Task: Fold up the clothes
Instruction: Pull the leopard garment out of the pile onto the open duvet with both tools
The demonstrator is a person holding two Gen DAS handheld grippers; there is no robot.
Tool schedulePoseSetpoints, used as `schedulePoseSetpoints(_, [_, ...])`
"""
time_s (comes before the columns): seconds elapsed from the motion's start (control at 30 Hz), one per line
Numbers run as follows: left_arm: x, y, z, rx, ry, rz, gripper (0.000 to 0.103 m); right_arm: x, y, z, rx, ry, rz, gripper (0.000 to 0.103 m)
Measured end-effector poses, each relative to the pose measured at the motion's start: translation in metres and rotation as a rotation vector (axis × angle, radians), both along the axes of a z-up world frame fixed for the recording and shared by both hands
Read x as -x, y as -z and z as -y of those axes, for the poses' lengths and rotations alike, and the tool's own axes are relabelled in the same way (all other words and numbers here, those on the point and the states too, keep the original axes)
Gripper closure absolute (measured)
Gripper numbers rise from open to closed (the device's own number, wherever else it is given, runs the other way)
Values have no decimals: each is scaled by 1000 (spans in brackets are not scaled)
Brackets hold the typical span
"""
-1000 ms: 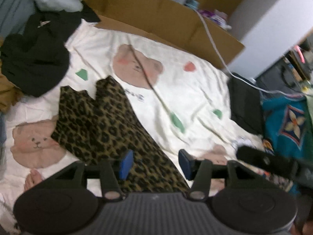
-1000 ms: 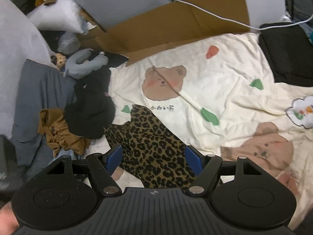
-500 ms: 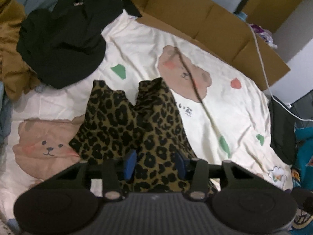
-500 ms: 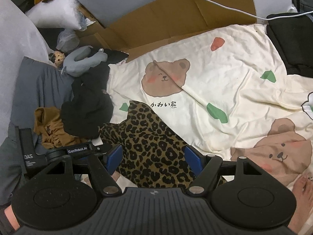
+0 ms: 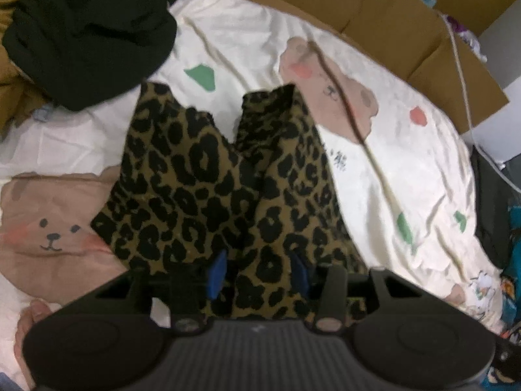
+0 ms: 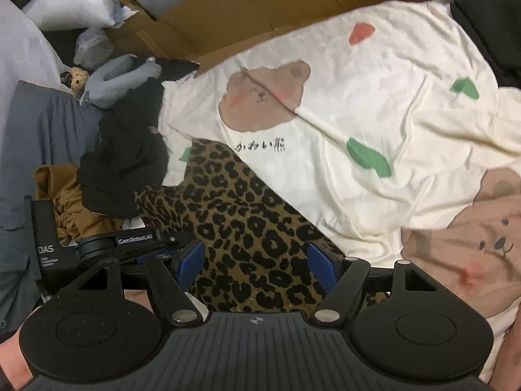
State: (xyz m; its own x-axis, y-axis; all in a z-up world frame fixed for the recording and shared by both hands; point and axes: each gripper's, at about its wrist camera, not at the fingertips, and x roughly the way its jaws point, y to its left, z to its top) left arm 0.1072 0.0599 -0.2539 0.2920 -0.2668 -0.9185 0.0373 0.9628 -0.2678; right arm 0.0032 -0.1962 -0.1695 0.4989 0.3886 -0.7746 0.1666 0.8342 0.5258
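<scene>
A leopard-print garment [image 5: 208, 176] lies crumpled on a cream bedsheet with bear prints [image 5: 374, 150], two pointed ends facing away from me. My left gripper [image 5: 257, 275] hovers low over its near part, blue pads about half apart, with cloth under and between them but not pinched. In the right wrist view the same garment [image 6: 241, 215] runs toward the lower middle. My right gripper [image 6: 257, 260] stands wide open just above it, and nothing is pinched. The left tool's black housing [image 6: 130, 239] shows at the garment's left edge.
A heap of black clothing [image 5: 88, 32] and a mustard garment [image 6: 65, 208] lie left of the sheet [image 6: 374, 97]. Cardboard [image 6: 244, 9] stands behind, with a white cable [image 5: 462, 65] over it. A grey plush [image 6: 120, 78] and a black bag [image 5: 491, 208] flank the sheet. A person's foot [image 5: 31, 316] is near.
Both grippers have sunk toward the leopard garment, which now fills more of each view. The left jaws have narrowed a little. The left tool has come into the right wrist view.
</scene>
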Motion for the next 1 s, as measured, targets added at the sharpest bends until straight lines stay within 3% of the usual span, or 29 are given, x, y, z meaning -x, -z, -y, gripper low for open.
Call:
schedulePoseSetpoints(0.2, [2, 20, -3, 24, -9, -14, 60, 2, 12, -5, 4, -9, -23, 30])
schedulePoseSetpoints(0.43, [10, 15, -1, 53, 22, 17, 98, 1, 13, -4, 1, -1, -21, 30])
schedulePoseSetpoints(0.53, [16, 5, -3, 58, 28, 36, 100, -1, 11, -6, -7, -4, -12, 30])
schedulePoseSetpoints(0.8, [37, -35, 10, 160, 104, 109, 101, -9, 1, -7, -44, -21, 13, 30])
schedulePoseSetpoints(1.0, [54, -54, 50, 234, 251, 147, 101, -16, -9, 9, -71, 13, 26, 30])
